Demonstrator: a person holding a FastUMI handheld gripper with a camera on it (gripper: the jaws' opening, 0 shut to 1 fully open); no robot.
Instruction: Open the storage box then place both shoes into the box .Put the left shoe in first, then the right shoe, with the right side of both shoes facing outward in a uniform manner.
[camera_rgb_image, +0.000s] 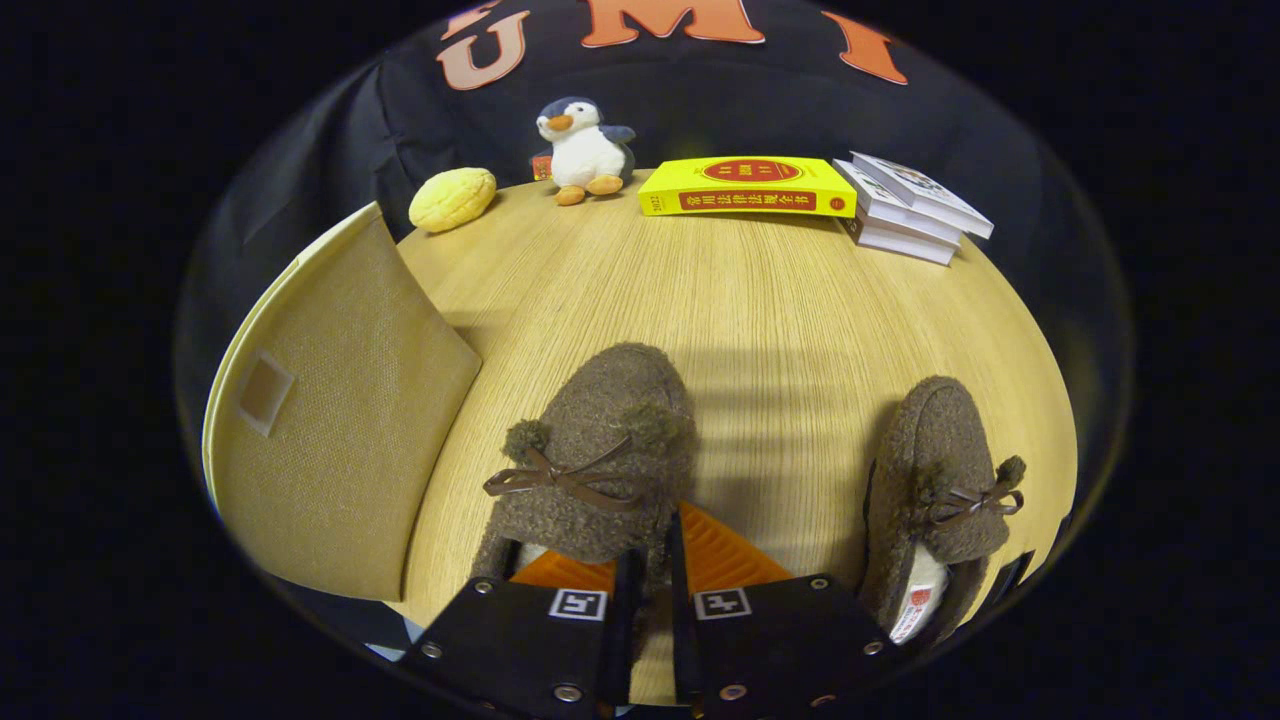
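Note:
Two brown fuzzy shoes with bow laces lie on the wooden table (780, 320), toes pointing away from me. The left-hand shoe (600, 450) is right ahead, and its rear rim runs down between my fingers. My gripper (652, 565) is closed to a narrow gap on that rim, one finger inside the shoe's opening and one outside. I cannot tell whether this shoe is lifted or resting. The other shoe (935, 480) sits apart to the right of the fingers. The beige fabric storage box (340, 410) stands to the left of the held shoe, its cloth face with a small square patch turned toward me.
Along the table's far edge sit a yellow bun-shaped toy (452, 198), a plush penguin (585, 150), a yellow book (748, 187) and a stack of white books (915, 207). Bare wood stretches between the shoes and those things.

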